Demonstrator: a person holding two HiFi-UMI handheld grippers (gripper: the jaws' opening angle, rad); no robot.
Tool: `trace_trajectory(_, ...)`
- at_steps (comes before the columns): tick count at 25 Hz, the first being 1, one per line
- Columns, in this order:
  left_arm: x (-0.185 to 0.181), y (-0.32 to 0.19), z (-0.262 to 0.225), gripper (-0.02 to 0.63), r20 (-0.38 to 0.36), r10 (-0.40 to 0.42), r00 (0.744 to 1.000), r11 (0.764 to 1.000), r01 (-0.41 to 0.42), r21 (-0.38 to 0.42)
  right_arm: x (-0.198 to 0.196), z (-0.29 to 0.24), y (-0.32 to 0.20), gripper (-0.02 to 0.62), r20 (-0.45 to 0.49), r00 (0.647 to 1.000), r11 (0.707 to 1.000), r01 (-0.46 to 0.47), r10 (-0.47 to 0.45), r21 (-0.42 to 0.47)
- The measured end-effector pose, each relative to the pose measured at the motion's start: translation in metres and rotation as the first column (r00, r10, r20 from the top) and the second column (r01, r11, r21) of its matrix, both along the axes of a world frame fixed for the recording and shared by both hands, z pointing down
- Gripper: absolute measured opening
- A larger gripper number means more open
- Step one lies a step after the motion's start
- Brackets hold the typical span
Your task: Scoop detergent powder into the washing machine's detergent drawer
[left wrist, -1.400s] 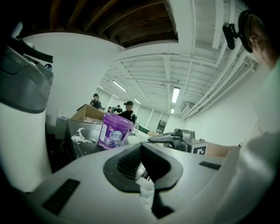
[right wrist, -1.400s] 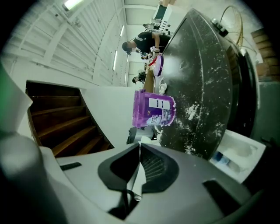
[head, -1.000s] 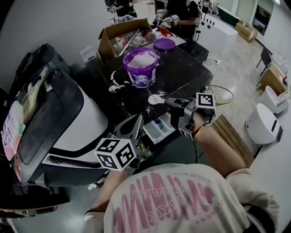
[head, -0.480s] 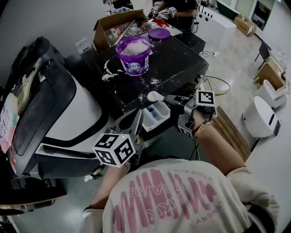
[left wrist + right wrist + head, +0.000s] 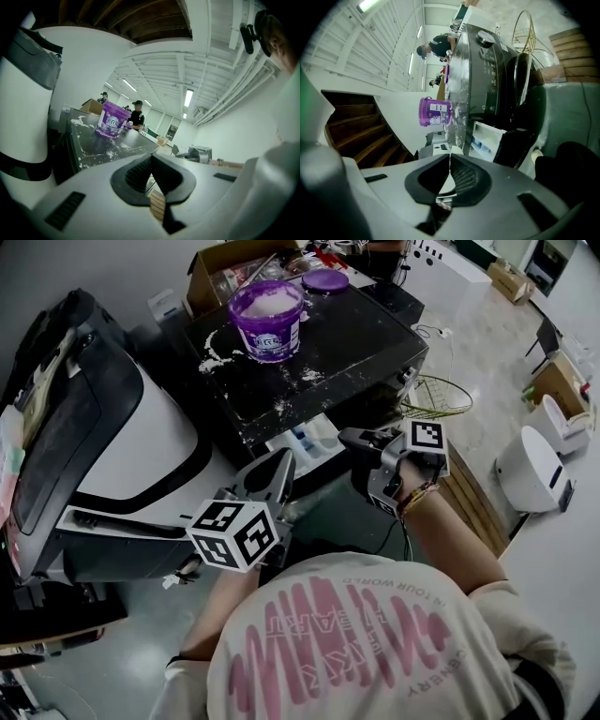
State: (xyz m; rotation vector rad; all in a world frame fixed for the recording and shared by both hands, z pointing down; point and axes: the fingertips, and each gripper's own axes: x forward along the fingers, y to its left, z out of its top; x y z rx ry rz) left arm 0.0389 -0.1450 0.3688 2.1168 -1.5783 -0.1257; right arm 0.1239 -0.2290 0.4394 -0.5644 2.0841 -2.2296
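Observation:
A purple detergent tub [image 5: 267, 310] full of white powder stands on the black washing machine top [image 5: 356, 343]; it also shows as the tub [image 5: 112, 119] and the tub [image 5: 433, 111]. The white detergent drawer [image 5: 302, 440] is pulled out from the machine front, drawer [image 5: 487, 138]. My right gripper [image 5: 349, 439] hovers just right of the drawer, shut on the handle of a white scoop [image 5: 446, 180]; the scoop's bowl is hard to make out against the drawer. My left gripper [image 5: 274, 472] hangs below the drawer, shut and holding nothing; its jaws [image 5: 151, 157] meet at the tips.
Spilled powder [image 5: 214, 362] streaks the machine top. A purple lid [image 5: 325, 279] and a cardboard box [image 5: 220, 268] sit behind the tub. A large dark-and-white machine [image 5: 103, 446] stands at left. A wooden bench [image 5: 469, 498], a wire basket [image 5: 436, 395] and a white round appliance [image 5: 530, 470] lie to the right.
My right gripper with the scoop has come down from the machine top's front edge to beside the open drawer. The left gripper has hardly moved. The head view has shifted.

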Motion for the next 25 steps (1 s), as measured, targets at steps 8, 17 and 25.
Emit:
trace_trajectory(8,0.006,0.006,0.016,0.003,-0.014,-0.010,1.000,0.999,0.009,-0.046,0.011,0.021,0.013,0.003,-0.033,0.999,0.999,0.010,-0.011,-0.037)
trace_trajectory(17,-0.010,0.020,0.032,0.002,-0.017,-0.040,0.999,0.993,0.037,-0.111,0.008,0.028,0.031,0.003,-0.065,0.998,0.999,0.016,-0.018,-0.031)
trace_trajectory(25,-0.039,0.017,0.030,0.003,-0.004,-0.002,1.000,0.994,0.001,-0.110,-0.009,0.030,0.032,0.003,-0.149,0.989,0.999,-0.015,0.021,0.045)
